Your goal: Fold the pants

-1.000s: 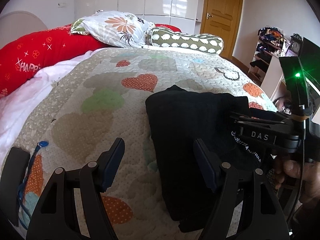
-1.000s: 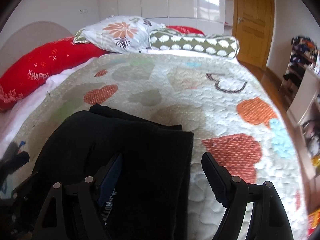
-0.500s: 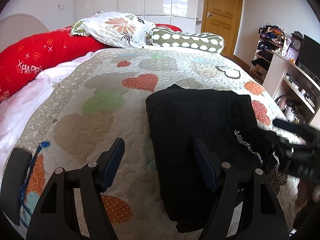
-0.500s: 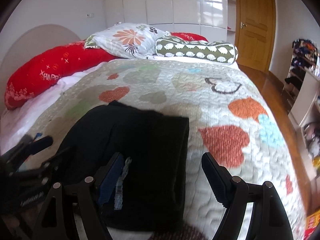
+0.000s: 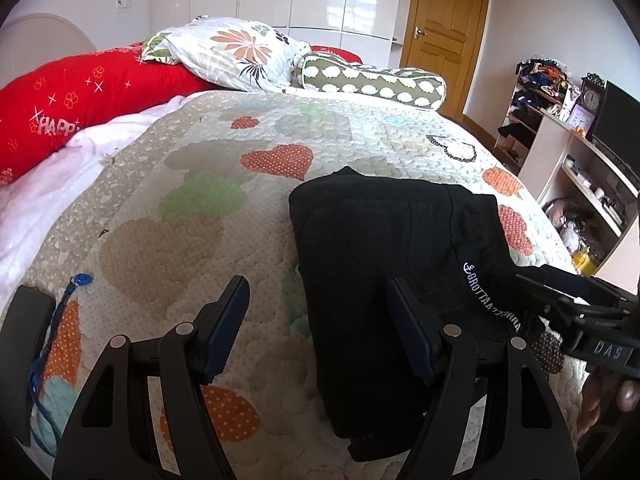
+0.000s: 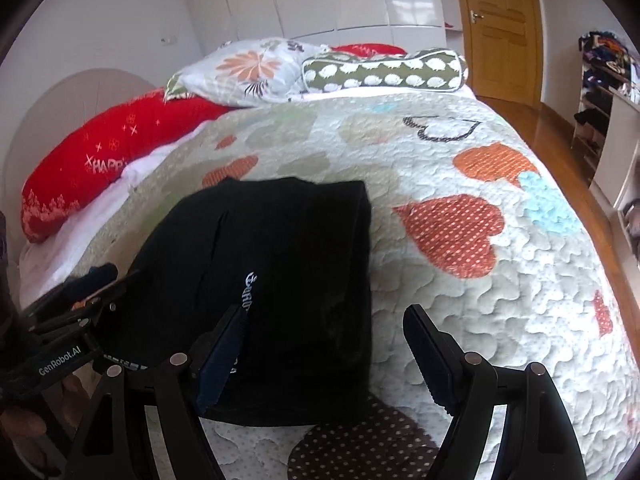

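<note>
Black pants (image 5: 384,264) lie folded into a compact rectangle on the heart-patterned quilt (image 5: 192,208); white lettering shows on one edge. My left gripper (image 5: 320,320) is open and empty, hovering over the pants' left edge. My right gripper (image 6: 324,344) is open and empty above the pants' (image 6: 280,272) near right edge. Each gripper shows at the other view's edge: the right one in the left wrist view (image 5: 576,312), the left one in the right wrist view (image 6: 68,312).
A red bolster (image 5: 80,100), a floral pillow (image 5: 232,52) and a green spotted bolster (image 5: 372,80) lie at the bed's head. A dark flat object (image 5: 24,344) with a blue cord lies at the near left. Shelves (image 5: 580,160) and a wooden door (image 5: 444,28) stand to the right.
The right gripper has pulled back from over the pants toward the near right edge. The left gripper has barely moved. The pants lie still.
</note>
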A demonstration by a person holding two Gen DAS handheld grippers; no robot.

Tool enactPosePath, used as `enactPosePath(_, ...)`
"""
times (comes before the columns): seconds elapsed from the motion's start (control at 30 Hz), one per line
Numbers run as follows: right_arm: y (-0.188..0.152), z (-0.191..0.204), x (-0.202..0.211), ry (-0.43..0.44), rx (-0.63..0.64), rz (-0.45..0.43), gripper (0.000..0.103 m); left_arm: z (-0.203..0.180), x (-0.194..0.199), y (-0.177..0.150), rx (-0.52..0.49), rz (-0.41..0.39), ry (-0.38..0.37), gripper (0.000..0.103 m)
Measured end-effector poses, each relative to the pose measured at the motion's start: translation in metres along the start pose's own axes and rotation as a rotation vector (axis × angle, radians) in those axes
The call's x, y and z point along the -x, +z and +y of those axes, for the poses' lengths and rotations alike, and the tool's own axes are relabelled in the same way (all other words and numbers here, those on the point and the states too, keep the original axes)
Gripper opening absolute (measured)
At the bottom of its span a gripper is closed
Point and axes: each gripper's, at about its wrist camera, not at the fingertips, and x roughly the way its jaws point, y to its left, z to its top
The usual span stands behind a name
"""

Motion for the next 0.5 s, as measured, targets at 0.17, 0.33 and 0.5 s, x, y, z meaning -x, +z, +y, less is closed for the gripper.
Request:
enactPosePath(0.17,0.005,-0.005,-0.002,0.019,-0.032,-0.005,0.079,0.000,-0.001,0.000,0.006,0.006,-0.006,0.072)
enactPosePath(0.33,0.006,-0.006,-0.012,0.041,-0.035,0.017,0.079,0.000,-0.004,0.000,0.014,0.010,-0.010,0.079)
enactPosePath(0.5,0.008,-0.012,-0.026,0.093,-0.069,0.049,0.079,0.006,-0.012,0.002,0.046,0.034,-0.051,0.079)
